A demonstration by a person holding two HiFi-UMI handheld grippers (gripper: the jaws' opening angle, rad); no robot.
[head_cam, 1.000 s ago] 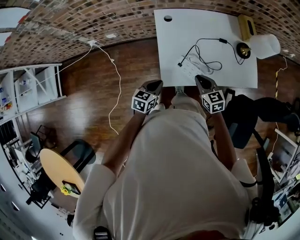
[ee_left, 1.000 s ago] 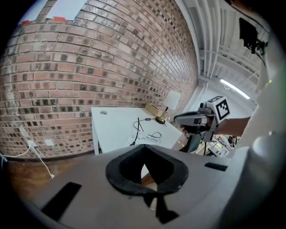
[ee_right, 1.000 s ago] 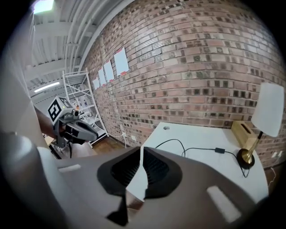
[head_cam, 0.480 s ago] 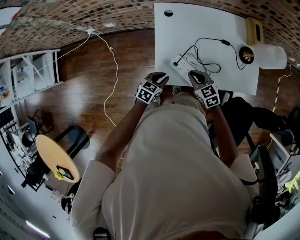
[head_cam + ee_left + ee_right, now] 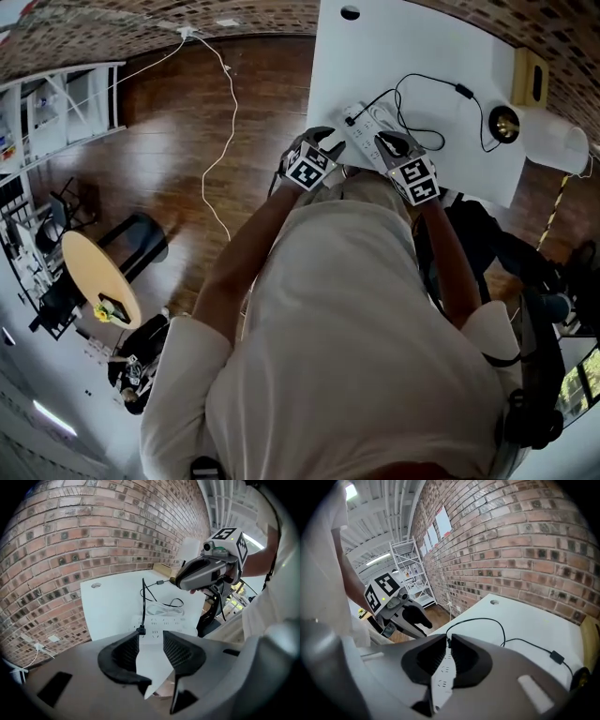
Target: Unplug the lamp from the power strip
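Over the white counter (image 5: 441, 56), in the head view, both arms of a person in a pale shirt are seen stretched forward. The left hand-held gripper (image 5: 322, 139) is held at the counter's left edge, just beside the power strip (image 5: 367, 125). The right hand-held gripper (image 5: 394, 143) is held over the power strip's other end. A black cable (image 5: 412, 86) is seen running from the plug (image 5: 350, 120), seated in the power strip, across to the lamp (image 5: 506, 124) at the counter's far right.

Now the left gripper view: the left hand-held gripper (image 5: 151, 641) is shown with its jaws spread, having just been opening, and nothing is caught between them. Past the gap the power strip (image 5: 166, 623) is seen flat on the counter (image 5: 112, 602), with the plug (image 5: 140, 630) just beyond the left jaw's tip and the cable (image 5: 143, 602) rising from it. The right hand-held gripper (image 5: 183, 582) is seen hanging above, at the right.

On to the right gripper view: the right hand-held gripper (image 5: 448, 642) is shown barely parted, having just been opening, and nothing is pinched. The power strip (image 5: 442, 679) is glimpsed through the slit. The plug sits right beyond the tips and the cable (image 5: 499, 625) arcs away over the counter (image 5: 529, 620). The left hand-held gripper (image 5: 416, 617) is seen at the left, in front of a white shelf (image 5: 412, 571).
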